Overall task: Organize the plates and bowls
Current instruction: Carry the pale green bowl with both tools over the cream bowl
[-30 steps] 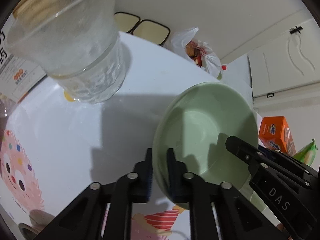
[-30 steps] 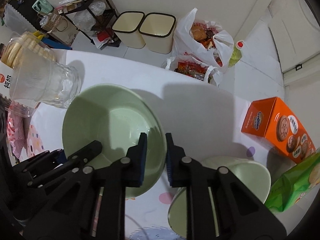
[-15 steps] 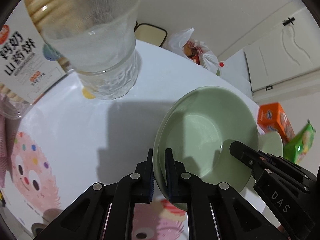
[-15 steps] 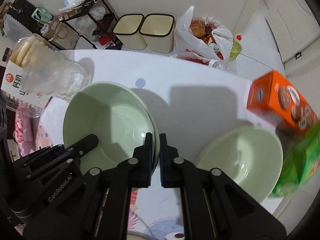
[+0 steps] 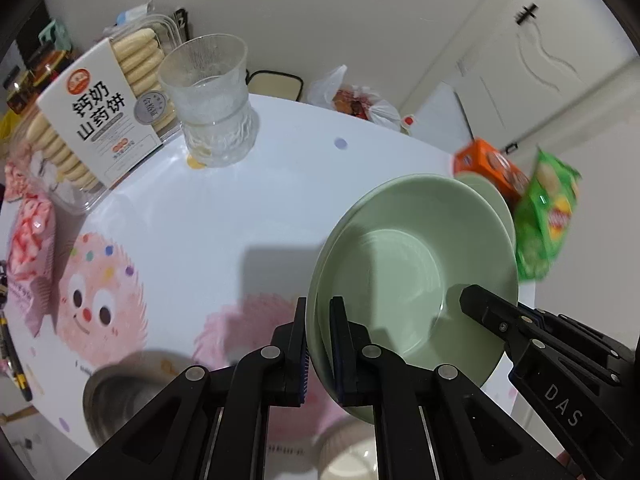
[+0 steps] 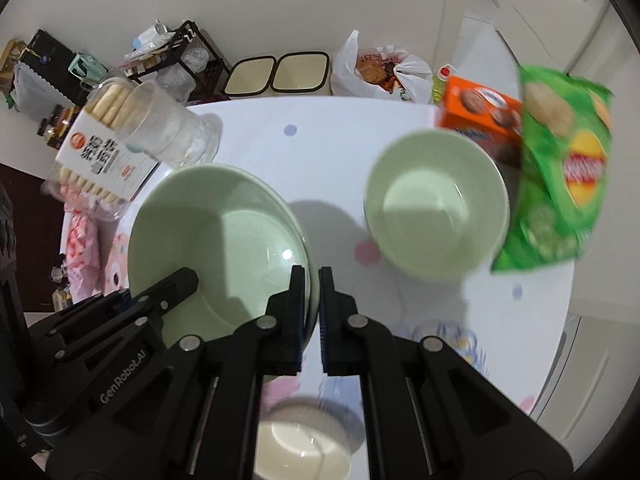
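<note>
Two stacked pale green plates [image 5: 412, 276] are held above the white table [image 5: 280, 184]. My left gripper [image 5: 318, 344] is shut on their near left rim. My right gripper [image 6: 314, 312] is shut on the opposite rim of the same green plates [image 6: 224, 248]. A green bowl [image 6: 436, 204] stands on the table to the right of the plates; in the left wrist view its rim [image 5: 486, 188] peeks out behind them. A white bowl [image 6: 300, 448] sits below the right gripper. A metal bowl [image 5: 120, 396] sits at the near left.
A clear glass [image 5: 212, 100] and a biscuit box [image 5: 96, 116] stand at the far left. An orange cookie box [image 6: 476, 116] and a green chip bag [image 6: 560, 172] stand at the right. A pink snack pack [image 5: 28, 240] lies at the left edge.
Both grippers have risen and pulled back with the plates, so more of the table shows. The right gripper closed on the rim. The green bowl now sits farther off.
</note>
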